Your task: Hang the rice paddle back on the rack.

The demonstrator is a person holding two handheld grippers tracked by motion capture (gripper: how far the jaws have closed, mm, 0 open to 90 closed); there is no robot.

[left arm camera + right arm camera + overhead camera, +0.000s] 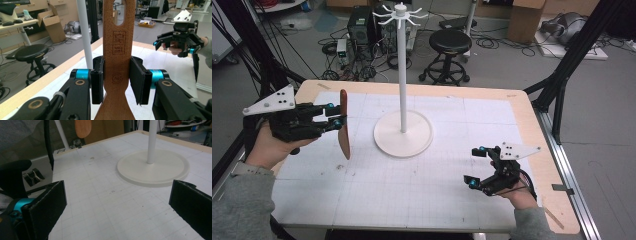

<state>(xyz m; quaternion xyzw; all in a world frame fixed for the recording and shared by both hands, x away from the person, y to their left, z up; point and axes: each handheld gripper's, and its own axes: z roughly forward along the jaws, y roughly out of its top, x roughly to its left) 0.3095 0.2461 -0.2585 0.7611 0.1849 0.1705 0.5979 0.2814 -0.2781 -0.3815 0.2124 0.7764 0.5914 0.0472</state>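
A long wooden spatula (344, 125) hangs upright over the left part of the table, held mid-handle by my left gripper (337, 116), which is shut on it. In the left gripper view the spatula (117, 62) stands between the two black pads (97, 79), its hanging hole at the top. A white stand (402, 131) with a round base, a tall pole and hooks on top rises at the table's middle. My right gripper (472, 167) floats low over the front right, jaws wide open with nothing between them; its view shows the base (152, 168) and the spatula's blade end (83, 127).
The white gridded mat (412, 170) covers the wooden table. Behind the table stand a black stool (450, 47), computer cases and cables on the floor. Black frame legs (569, 65) rise at the right and left sides.
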